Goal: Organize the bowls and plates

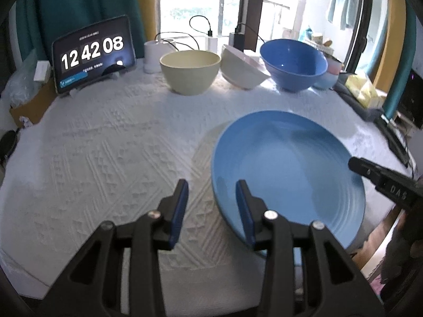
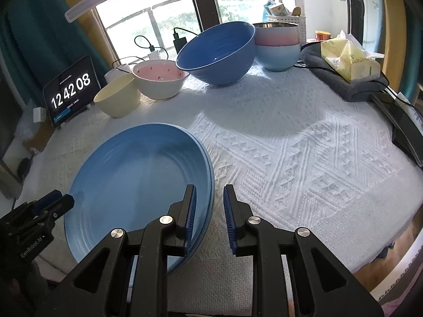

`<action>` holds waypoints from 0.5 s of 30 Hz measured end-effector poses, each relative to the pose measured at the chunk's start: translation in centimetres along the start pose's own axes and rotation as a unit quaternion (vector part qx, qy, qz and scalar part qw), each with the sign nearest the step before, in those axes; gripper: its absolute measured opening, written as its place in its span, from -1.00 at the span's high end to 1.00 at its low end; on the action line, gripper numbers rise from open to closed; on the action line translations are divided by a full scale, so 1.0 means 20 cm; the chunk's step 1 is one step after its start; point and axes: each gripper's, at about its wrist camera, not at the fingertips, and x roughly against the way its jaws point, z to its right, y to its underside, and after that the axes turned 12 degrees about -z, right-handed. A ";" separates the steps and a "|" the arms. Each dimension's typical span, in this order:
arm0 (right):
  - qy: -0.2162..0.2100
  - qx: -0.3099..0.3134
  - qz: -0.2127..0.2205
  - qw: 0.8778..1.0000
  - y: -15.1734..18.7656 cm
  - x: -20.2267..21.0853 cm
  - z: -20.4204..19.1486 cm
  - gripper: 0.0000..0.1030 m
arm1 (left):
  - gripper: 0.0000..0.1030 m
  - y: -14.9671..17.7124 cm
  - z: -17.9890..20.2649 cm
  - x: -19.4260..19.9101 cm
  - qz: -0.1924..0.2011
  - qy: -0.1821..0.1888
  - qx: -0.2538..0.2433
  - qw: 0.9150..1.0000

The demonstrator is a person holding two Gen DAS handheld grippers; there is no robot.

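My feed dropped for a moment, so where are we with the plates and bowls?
Done: light blue plates sit stacked near the table's front edge.

In hand: nothing. The left gripper and right gripper straddle the stack's rim, fingers open.

Left: the cream bowl, pink-lined bowl and big blue bowl stand separately; only the pink-and-blue bowls are nested.

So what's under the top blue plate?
The right wrist view shows a second blue rim just beneath the top blue plate, so the plates are stacked. How many lie below is hidden.
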 end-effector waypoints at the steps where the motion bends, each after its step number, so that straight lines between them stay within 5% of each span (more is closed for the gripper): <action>1: -0.001 0.000 0.000 1.000 0.00 0.00 0.00 0.47 | 0.12 -0.01 -0.01 -0.01 -0.003 0.005 0.005 1.000; 4: -0.004 -0.003 0.001 1.000 -0.02 -0.01 0.02 0.32 | 0.11 -0.02 -0.01 -0.05 -0.016 0.001 0.007 1.000; 15: -0.012 -0.011 -0.016 1.000 -0.05 -0.09 0.06 0.29 | 0.10 -0.04 0.07 -0.15 -0.034 -0.015 -0.014 0.999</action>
